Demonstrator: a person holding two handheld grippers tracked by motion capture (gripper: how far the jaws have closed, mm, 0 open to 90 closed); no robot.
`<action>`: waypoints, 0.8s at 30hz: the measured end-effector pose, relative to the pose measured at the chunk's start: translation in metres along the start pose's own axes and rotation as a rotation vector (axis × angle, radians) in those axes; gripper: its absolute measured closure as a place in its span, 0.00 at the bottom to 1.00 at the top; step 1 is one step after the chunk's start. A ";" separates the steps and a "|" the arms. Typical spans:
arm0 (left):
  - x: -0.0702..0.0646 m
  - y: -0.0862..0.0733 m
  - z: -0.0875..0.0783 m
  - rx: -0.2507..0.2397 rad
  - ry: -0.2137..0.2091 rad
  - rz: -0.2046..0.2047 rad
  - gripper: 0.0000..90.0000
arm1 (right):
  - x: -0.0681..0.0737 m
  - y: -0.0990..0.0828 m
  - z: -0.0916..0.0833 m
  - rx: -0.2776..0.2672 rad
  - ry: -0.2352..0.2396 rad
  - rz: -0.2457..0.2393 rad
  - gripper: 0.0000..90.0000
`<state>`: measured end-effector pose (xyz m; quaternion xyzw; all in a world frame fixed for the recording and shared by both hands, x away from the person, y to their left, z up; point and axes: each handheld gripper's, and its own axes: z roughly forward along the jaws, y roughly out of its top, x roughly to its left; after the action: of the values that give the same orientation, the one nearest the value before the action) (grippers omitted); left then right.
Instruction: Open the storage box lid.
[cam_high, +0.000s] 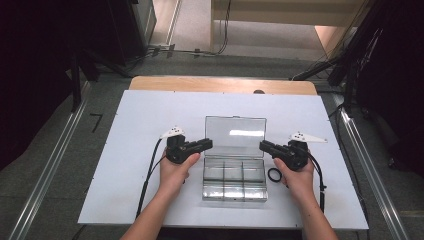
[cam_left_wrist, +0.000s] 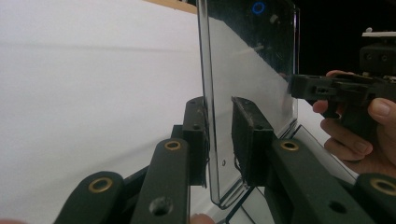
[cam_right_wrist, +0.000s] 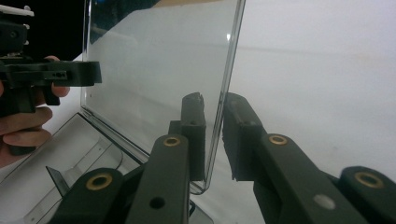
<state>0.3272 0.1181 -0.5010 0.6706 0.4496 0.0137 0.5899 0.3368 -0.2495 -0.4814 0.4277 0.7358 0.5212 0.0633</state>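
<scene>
White table (cam_high: 135, 150), claws (cam_high: 209, 144) straddling lid edges (cam_high: 235, 131)

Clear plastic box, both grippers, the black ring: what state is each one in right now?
Clear plastic box: open, compartments look empty.
Lid: raised upright.
Left gripper: jaws straddle the lid's edge, a gap on one side.
Right gripper: jaws straddle the opposite edge, not clamped.
Black ring: flat on the table beside the box.

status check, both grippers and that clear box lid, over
Left gripper and right gripper each straddle a side edge of the upright clear lid, small gaps at the pads. Box open on the table. Black ring lies beside the box, not blocking.
</scene>
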 end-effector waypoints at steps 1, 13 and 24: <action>0.000 0.000 0.000 0.002 0.002 -0.001 0.84 | 0.000 0.000 0.000 0.000 -0.002 -0.001 0.85; 0.003 -0.002 0.003 0.034 0.022 -0.019 0.80 | -0.003 0.000 0.006 0.045 -0.010 0.050 0.80; 0.006 -0.004 0.006 0.063 0.040 -0.041 0.74 | -0.006 -0.001 0.012 0.090 -0.001 0.086 0.73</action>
<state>0.3317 0.1166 -0.5089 0.6793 0.4749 0.0007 0.5595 0.3463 -0.2447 -0.4900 0.4616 0.7394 0.4896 0.0220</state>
